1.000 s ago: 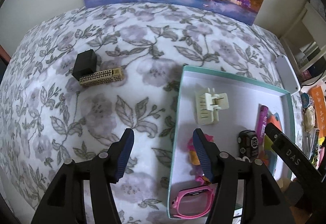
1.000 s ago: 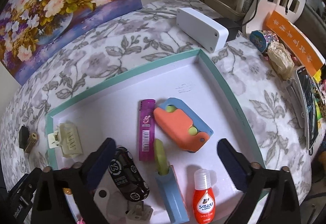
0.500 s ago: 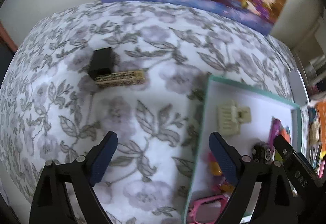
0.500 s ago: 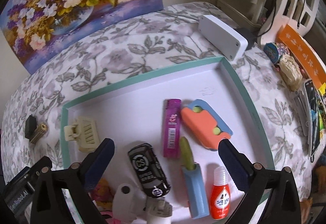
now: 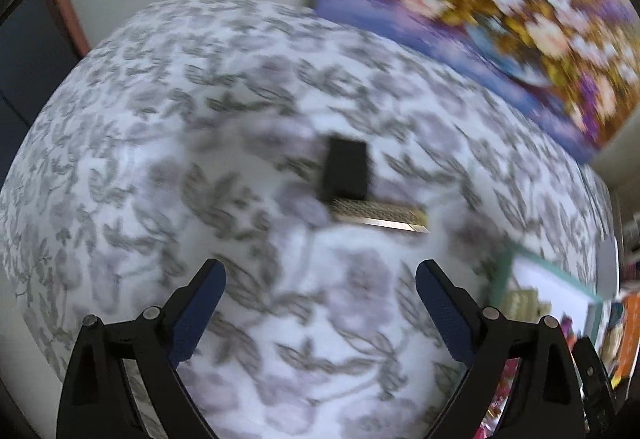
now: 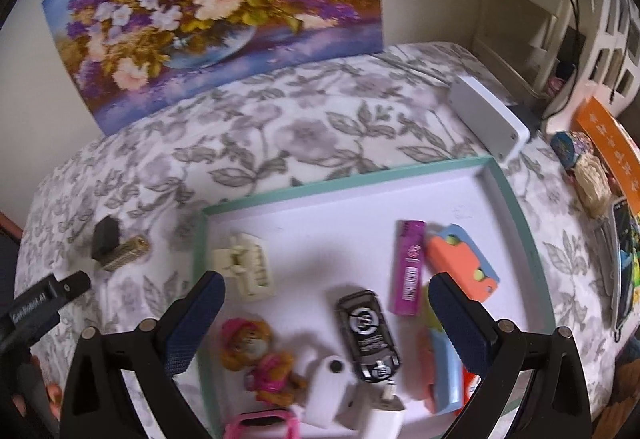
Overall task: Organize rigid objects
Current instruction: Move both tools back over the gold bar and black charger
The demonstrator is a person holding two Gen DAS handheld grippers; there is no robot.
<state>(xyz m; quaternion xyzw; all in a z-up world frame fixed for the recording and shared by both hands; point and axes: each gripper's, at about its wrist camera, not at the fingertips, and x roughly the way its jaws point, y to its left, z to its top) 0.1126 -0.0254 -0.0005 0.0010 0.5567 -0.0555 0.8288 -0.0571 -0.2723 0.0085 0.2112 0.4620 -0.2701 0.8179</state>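
A black-capped gold perfume bottle point(image 5: 360, 191) lies on the floral cloth, ahead of my left gripper point(image 5: 320, 291), whose jaws are opening with nothing between them. The same bottle point(image 6: 116, 247) shows left of the teal-rimmed tray point(image 6: 360, 175) in the right wrist view. My right gripper point(image 6: 326, 299) hangs open and empty above the tray. Inside lie a cream hair clip point(image 6: 248, 267), a black car key point(image 6: 368, 335), a purple lighter point(image 6: 410, 267), an orange and blue toy point(image 6: 460, 259), a small doll point(image 6: 256, 355) and a white charger point(image 6: 340, 395).
A flower painting point(image 6: 216, 7) leans on the wall behind the table. A white box point(image 6: 488, 115) sits past the tray's far right corner. Clutter and an orange sign point(image 6: 608, 155) line the right edge. The left tool's body point(image 6: 40, 303) shows at lower left.
My left gripper swung left off the tray and over the cloth, jaws widening, with the perfume bottle now ahead of it. The right gripper drew back and rose a little above the tray.
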